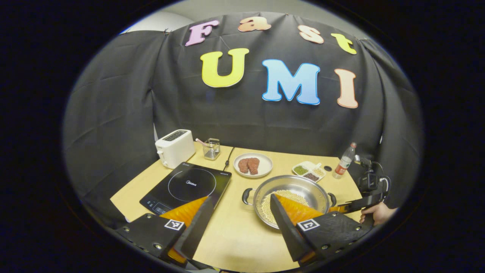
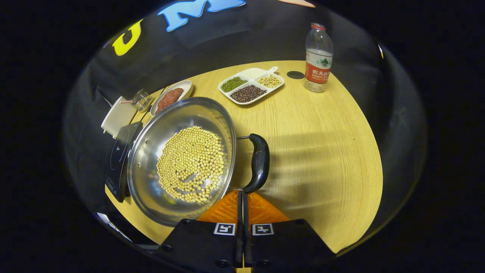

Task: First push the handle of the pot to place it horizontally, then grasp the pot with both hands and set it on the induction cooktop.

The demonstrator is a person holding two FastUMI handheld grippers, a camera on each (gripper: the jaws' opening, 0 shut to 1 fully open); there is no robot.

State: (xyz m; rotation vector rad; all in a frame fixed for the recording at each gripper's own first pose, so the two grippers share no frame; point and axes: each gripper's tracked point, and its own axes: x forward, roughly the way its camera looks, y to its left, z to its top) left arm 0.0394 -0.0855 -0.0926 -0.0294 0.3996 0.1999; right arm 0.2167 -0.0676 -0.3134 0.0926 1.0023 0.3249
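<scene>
While the left hand-held gripper (image 1: 238,212) hangs above the worktop (image 1: 242,242) with its fingers spread wide and holding nothing, the pot (image 1: 291,199) sits at centre right of the left gripper view, just right of the induction cooktop (image 1: 187,187) and apart from it. Pot is steel, shallow, with a layer of pale beans (image 2: 191,165) on its bottom. One black side handle (image 1: 247,196) points toward the cooktop.

Right gripper view: right hand-held gripper (image 2: 242,201) at bottom centre, fingers closed together, nothing between them. Their tips lie just below the lower end of the pot's other handle (image 2: 258,162); contact cannot be told. Pot fills centre left of that frame, cooktop edge at far left.

Upper part of the left gripper view: white toaster (image 1: 175,148), small glass container (image 1: 211,148), plate with two brown patties (image 1: 252,165), divided dish of beans (image 1: 310,171), water bottle (image 1: 344,161). A person's hand (image 1: 379,213) shows at right edge, holding the other gripper.
</scene>
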